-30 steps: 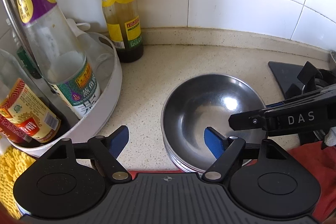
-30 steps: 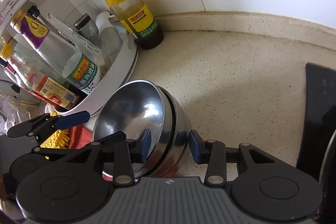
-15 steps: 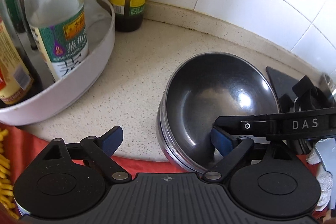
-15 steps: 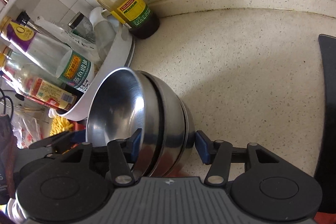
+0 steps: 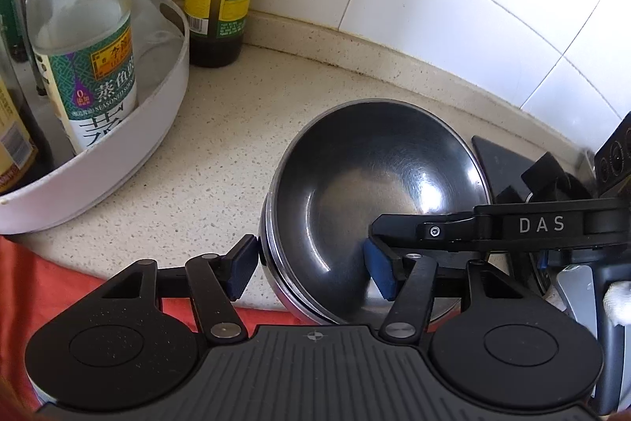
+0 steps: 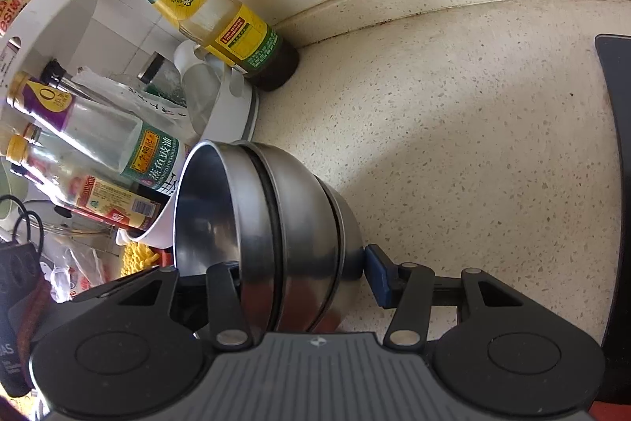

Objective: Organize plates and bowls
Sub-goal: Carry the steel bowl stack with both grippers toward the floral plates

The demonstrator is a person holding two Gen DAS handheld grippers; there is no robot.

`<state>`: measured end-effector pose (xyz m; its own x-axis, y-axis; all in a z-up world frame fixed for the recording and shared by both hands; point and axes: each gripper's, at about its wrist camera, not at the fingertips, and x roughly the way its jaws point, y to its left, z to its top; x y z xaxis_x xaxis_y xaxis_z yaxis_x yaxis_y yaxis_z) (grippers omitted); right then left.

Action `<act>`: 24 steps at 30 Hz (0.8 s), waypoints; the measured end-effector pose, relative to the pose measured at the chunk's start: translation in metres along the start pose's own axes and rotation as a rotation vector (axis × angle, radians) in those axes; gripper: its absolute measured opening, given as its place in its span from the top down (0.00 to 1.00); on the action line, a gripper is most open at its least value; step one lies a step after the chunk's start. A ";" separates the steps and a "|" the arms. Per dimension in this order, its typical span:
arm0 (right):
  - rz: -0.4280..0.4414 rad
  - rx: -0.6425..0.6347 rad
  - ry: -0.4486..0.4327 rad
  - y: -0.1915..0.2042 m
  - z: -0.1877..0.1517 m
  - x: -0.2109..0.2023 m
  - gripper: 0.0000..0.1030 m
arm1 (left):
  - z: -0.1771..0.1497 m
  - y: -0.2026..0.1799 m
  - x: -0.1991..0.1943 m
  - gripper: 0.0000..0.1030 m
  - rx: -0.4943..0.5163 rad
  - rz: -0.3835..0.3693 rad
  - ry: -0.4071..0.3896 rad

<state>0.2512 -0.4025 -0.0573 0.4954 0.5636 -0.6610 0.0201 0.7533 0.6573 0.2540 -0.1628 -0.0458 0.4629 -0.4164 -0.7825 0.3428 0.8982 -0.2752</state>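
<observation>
Three nested steel bowls [image 5: 374, 164] sit as a stack near the counter's front edge. I cannot tell whether the stack rests on the counter. My left gripper [image 5: 311, 269] straddles the stack's near-left wall with its jaws closing, one blue pad [image 5: 242, 267] against the outside and the other inside. In the right wrist view the bowls [image 6: 299, 223] fill the centre. My right gripper [image 6: 305, 271] is shut on the opposite wall, with its blue pad [image 6: 378, 277] on the outermost bowl and its other finger hidden inside. That inner finger [image 5: 453, 229] reaches into the bowl from the right.
A white round rack [image 5: 150, 129] holding sauce bottles stands at the left. A dark sauce bottle [image 5: 217, 6] stands by the tiled wall. A black stove edge [image 6: 615, 184] borders the right. Red cloth [image 5: 47, 283] lies below the counter edge, and a yellow cloth [image 6: 138, 255] lies under the rack.
The left gripper's outer pad came in from the bare counter to the stack's wall, so its jaws narrowed. Both wrist views rolled and dipped, and the bowls now sit closer to both cameras.
</observation>
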 end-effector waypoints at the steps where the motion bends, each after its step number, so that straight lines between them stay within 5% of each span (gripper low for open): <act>1: 0.010 0.008 0.001 -0.002 0.001 0.000 0.54 | -0.001 0.004 0.002 0.29 -0.013 -0.010 -0.002; 2: 0.015 0.006 -0.001 -0.002 0.000 0.001 0.54 | -0.001 0.010 0.005 0.24 -0.050 -0.023 0.010; 4: 0.015 0.001 0.002 -0.001 0.001 0.001 0.54 | -0.001 0.017 0.006 0.34 -0.122 -0.078 0.032; 9: 0.032 0.025 0.022 -0.003 0.007 0.003 0.54 | -0.001 -0.004 0.000 0.29 -0.048 -0.014 0.024; 24: 0.047 -0.067 -0.129 0.059 0.003 -0.071 0.54 | 0.012 -0.026 -0.078 0.29 0.022 -0.050 -0.135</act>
<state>0.2195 -0.3986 0.0296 0.6022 0.5539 -0.5750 -0.0617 0.7504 0.6581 0.2190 -0.1553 0.0296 0.5498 -0.4768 -0.6858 0.3853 0.8733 -0.2982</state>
